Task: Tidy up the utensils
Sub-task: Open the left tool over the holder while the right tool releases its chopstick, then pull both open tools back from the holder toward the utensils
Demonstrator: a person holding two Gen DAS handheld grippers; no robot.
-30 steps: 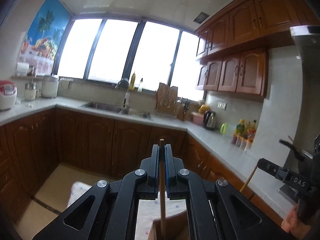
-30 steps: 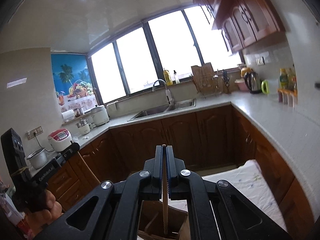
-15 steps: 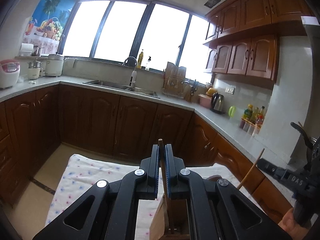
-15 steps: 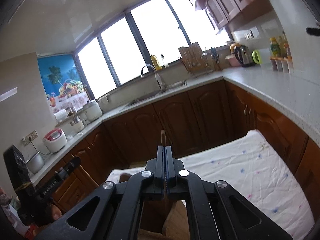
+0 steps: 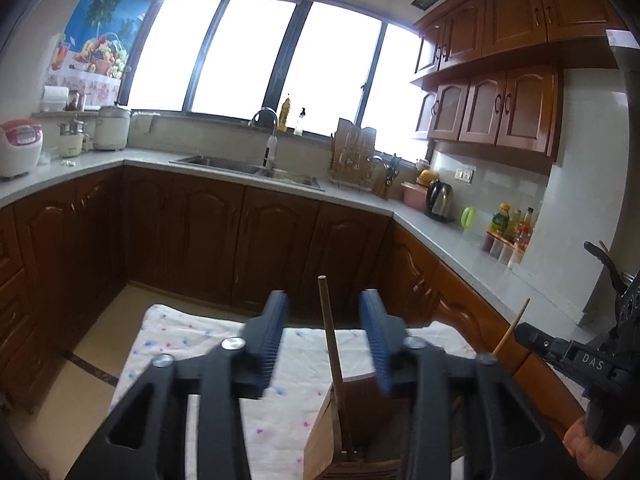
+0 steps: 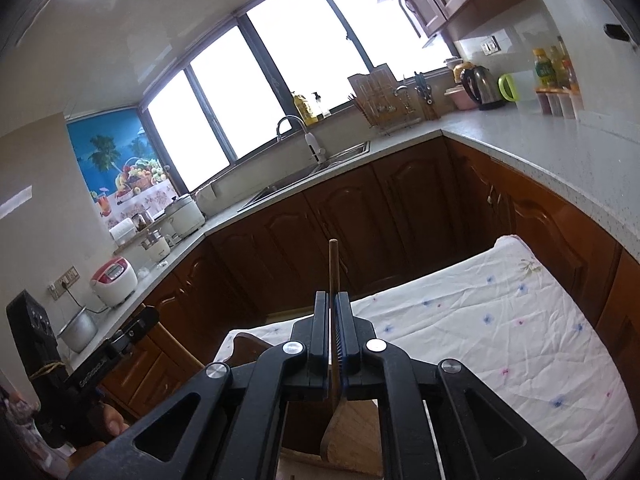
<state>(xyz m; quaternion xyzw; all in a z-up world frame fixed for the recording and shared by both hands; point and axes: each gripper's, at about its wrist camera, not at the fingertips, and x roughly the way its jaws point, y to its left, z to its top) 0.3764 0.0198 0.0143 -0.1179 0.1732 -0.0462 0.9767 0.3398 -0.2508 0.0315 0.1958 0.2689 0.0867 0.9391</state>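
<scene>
One stick (image 5: 331, 344) between spread left tool (image 5: 323, 334) fingers (untouched), holder (image 5: 320, 440) below

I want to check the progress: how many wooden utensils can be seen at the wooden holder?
2: a thin stick stands in the wooden holder, free between the open left gripper; the right gripper clamps a wooden spatula. Others may be hidden.

Left gripper (image 5: 323, 330): jaws spread wide, nothing pinched.
Right gripper (image 6: 331, 330): jaws clamped together, pointing far.
Right hand (image 5: 588, 446): low, possibly gripping its handle.
</scene>
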